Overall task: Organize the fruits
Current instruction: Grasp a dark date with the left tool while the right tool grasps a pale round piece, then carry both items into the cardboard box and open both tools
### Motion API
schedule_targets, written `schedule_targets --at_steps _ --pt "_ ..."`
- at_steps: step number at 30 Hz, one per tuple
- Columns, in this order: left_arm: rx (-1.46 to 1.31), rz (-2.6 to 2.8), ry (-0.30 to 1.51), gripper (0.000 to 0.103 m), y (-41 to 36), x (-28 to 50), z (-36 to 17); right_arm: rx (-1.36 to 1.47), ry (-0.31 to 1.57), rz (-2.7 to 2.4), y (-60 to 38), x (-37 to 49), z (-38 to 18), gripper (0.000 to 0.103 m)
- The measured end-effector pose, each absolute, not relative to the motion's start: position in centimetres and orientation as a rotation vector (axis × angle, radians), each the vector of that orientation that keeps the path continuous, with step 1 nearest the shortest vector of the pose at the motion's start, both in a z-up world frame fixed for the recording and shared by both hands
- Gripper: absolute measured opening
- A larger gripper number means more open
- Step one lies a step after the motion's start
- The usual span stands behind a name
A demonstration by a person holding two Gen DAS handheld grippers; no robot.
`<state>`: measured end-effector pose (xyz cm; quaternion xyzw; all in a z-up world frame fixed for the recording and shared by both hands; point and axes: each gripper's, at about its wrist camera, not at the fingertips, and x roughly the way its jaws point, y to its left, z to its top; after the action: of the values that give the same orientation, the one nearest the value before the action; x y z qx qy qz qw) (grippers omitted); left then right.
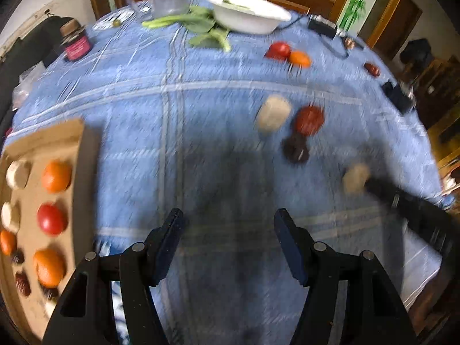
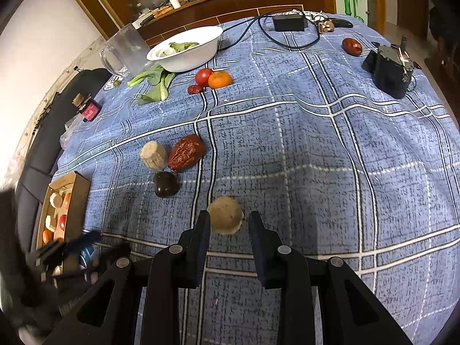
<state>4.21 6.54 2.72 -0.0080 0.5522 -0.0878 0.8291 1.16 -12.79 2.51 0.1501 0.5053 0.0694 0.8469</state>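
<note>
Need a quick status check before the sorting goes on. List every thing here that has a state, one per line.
Left hand-held gripper: open, nothing between its fingers.
Right hand-held gripper: shut on a beige round piece.
Cardboard box: open on top, partly filled with fruits.
White bowl: upright, greens inside.
Glass jug: upright, looks empty.
Jar: upright, lid on.
</note>
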Motion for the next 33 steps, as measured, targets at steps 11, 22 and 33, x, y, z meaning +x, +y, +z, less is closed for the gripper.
schedule_targets --at_steps 11,22,33 --pt "0.094 -0.3 1.106 0.052 1.2 8.5 1.8 0.324 1.055 0.149 -13.7 -0.3 3.0 0.029" --pt "0.051 -0.344 1.112 0.023 1.3 7.9 1.7 0.262 1.031 0.164 -12.7 0.5 2.8 0.035" --pt "-0.02 -0.36 1.129 0.022 2.2 7.7 1.5 0.234 1.055 0.201 -10.9 2.7 2.0 0.033"
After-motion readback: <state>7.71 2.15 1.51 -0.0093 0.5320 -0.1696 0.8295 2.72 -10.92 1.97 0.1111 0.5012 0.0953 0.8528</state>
